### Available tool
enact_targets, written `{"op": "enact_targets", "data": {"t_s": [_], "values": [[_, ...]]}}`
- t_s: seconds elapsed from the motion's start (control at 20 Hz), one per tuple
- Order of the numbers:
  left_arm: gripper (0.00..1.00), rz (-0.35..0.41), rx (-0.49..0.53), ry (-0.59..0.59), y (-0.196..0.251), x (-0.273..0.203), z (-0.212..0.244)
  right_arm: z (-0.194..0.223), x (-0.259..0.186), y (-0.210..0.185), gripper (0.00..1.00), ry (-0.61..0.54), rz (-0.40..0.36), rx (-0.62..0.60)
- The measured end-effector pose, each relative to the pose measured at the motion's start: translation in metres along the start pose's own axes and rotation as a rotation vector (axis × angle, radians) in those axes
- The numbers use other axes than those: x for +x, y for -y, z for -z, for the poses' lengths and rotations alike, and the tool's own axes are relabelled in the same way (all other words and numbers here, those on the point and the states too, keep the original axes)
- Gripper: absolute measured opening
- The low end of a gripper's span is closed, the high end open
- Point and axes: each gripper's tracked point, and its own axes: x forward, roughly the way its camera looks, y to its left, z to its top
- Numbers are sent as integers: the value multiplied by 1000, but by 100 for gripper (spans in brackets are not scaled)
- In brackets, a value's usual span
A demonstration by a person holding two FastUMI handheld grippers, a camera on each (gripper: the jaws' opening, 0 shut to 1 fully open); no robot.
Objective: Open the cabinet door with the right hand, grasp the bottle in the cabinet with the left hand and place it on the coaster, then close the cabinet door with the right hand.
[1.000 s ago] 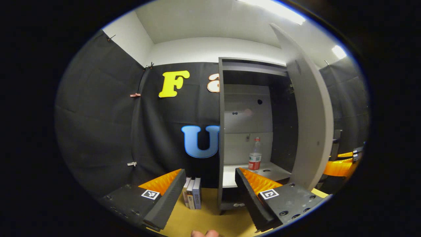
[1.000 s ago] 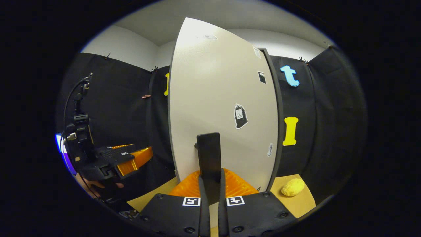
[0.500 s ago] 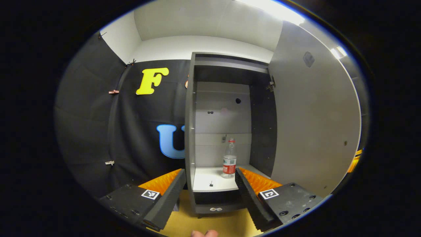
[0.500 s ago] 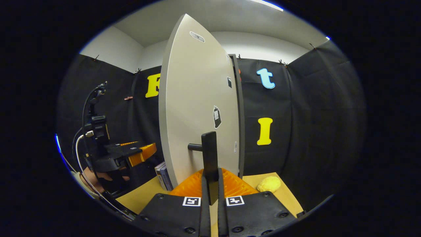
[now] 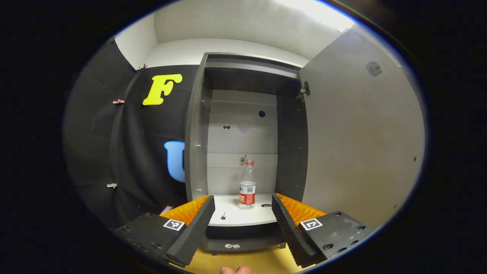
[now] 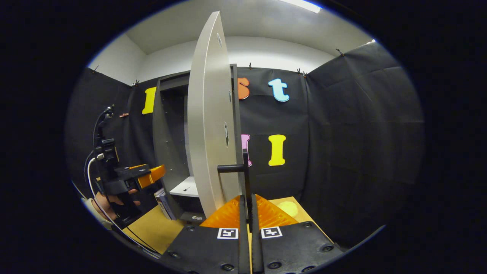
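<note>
One bottle (image 5: 247,185) is seen upright on the white shelf (image 5: 243,216) inside the open cabinet (image 5: 196,129) in the left gripper view, framed by the left gripper (image 5: 243,213), fingers spread apart. In the right gripper view, the right gripper (image 6: 247,213) is clamped on the door handle (image 6: 243,171) of the swung-out cabinet door (image 6: 207,125).

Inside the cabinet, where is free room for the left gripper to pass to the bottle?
The shelf is bare left and in front of the bottle, between the cabinet's left wall and the dark right wall. The open door leaves the front clear. Tighter right of the bottle.
</note>
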Motion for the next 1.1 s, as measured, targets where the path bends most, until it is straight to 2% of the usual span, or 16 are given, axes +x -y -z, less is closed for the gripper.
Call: {"op": "enact_targets", "data": {"t_s": [0.05, 0.25, 0.6, 0.8, 0.85, 0.9, 1.0, 1.05, 1.1], "values": [[92, 1, 0, 0, 3, 4, 0, 0, 1, 2, 7, -1, 6, 6], [94, 5, 7, -9, 14, 18, 6, 0, -1, -4, 7, -1, -20, 29], [92, 15, 30, -22, 27, 40, 14, -1, -3, 1, 8, 13, -36, 26], [95, 27, 38, -25, 36, 58, 19, -8, -2, 21, 14, 49, 43, 11], [92, 28, 38, -25, 37, 63, 19, -9, 1, 26, 20, 59, 69, 20], [95, 30, 39, -25, 38, 67, 20, -9, 1, 31, 35, 67, 102, 23], [92, 35, 46, -27, 40, 82, 23, -9, 0, 40, 56, 79, 145, 18], [95, 36, 51, -30, 40, 91, 25, -10, 0, 43, 74, 88, 153, 13], [95, 39, 53, -40, 41, 98, 29, -11, 0, 45, 87, 94, 157, 8]]}}
